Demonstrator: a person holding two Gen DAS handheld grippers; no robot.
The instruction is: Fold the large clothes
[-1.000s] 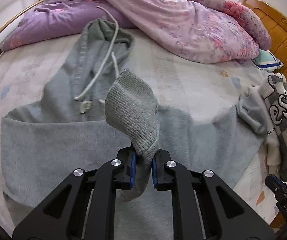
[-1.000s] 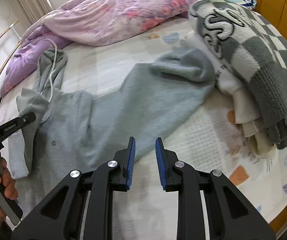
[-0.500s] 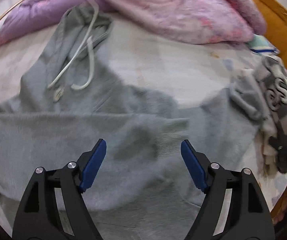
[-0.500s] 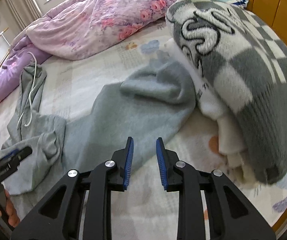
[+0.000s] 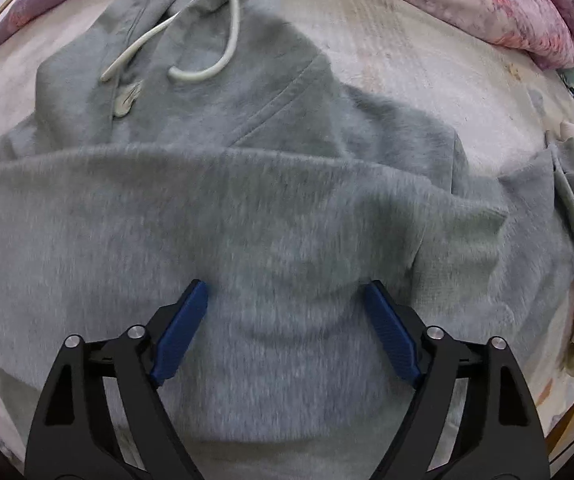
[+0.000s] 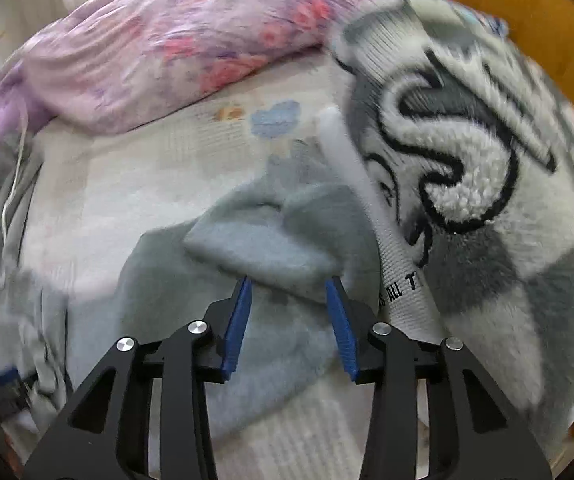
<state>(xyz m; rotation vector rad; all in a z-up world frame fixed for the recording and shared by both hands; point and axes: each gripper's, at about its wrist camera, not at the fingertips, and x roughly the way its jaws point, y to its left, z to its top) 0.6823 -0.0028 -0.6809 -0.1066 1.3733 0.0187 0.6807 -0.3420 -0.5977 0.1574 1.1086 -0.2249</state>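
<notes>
A grey hoodie (image 5: 247,208) lies spread on the bed with one sleeve folded across its body, the ribbed cuff (image 5: 459,240) at the right. White drawstrings (image 5: 223,40) trail from the hood at the top. My left gripper (image 5: 285,292) hangs close over the folded sleeve, jaws still opening wide, nothing pressed between the blue pads. In the right wrist view the other sleeve (image 6: 271,248) stretches toward a pile of clothes. My right gripper (image 6: 289,284) is low over that sleeve's crumpled end, jaws opening, fabric under the gap but not pinched.
A pink and purple quilt (image 6: 175,52) is heaped along the far side of the bed. A grey and white checked fleece garment (image 6: 487,184) on white clothes lies right beside the sleeve end. A wooden bed frame (image 6: 527,8) borders the far right.
My left gripper has let go of the sleeve cuff, which now lies across the hoodie's body, and it has dropped closer. My right gripper has moved right to the other sleeve's end and opened partly.
</notes>
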